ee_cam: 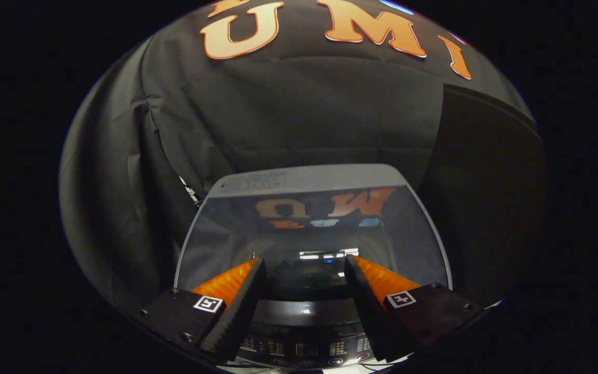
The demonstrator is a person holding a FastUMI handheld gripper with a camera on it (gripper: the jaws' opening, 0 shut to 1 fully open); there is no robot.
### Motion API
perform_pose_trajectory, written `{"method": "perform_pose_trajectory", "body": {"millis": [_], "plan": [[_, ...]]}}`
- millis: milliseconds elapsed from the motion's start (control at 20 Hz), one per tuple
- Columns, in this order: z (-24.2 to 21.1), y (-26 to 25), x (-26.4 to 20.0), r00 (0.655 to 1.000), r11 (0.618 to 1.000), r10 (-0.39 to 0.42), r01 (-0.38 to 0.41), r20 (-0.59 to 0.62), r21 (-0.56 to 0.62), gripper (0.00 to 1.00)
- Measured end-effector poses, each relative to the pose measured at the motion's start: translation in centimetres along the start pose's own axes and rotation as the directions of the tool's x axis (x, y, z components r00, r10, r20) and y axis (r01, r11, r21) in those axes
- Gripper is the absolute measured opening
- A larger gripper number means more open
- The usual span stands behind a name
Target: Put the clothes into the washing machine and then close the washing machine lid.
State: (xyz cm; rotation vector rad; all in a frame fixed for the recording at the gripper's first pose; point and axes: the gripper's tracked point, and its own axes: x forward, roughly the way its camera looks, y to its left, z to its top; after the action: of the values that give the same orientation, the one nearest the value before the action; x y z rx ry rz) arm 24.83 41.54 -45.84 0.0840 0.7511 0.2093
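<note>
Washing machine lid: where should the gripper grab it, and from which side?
Probably the lid's near front edge, just ahead of the open gripper, above the control panel. Come from the front, fingers straddling the rim. The glass panel is broad and smooth, so the thin edge nearest the fingers looks like the only pinchable part.

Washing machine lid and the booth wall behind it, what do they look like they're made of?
Washing machine lid: probably glass or clear glossy plastic in a pale grey frame, since it mirrors the wall and lights. Booth wall: matte black cloth, shown by folds and creases. The gripper is open, its fingers spread just above the lid's near edge, holding nothing.
</note>
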Motion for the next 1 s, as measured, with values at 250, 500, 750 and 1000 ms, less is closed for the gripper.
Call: {"method": "perform_pose_trajectory", "body": {"millis": [250, 500, 750, 1000], "plan": [[4.2, 1.3, -5.3, 0.995, 0.998, 0.052, -0.054, 0.088, 0.018, 0.98], [10.2, 0.7, -13.4, 0.970, 0.998, 0.059, -0.056, 0.238, -0.019, 0.98], [16.1, -2.6, -23.2, 0.908, 0.999, 0.029, -0.020, 0.418, -0.025, 0.98], [19.1, -8.9, -32.9, 0.839, 0.997, -0.062, 0.078, 0.541, -0.007, 0.98]]}}
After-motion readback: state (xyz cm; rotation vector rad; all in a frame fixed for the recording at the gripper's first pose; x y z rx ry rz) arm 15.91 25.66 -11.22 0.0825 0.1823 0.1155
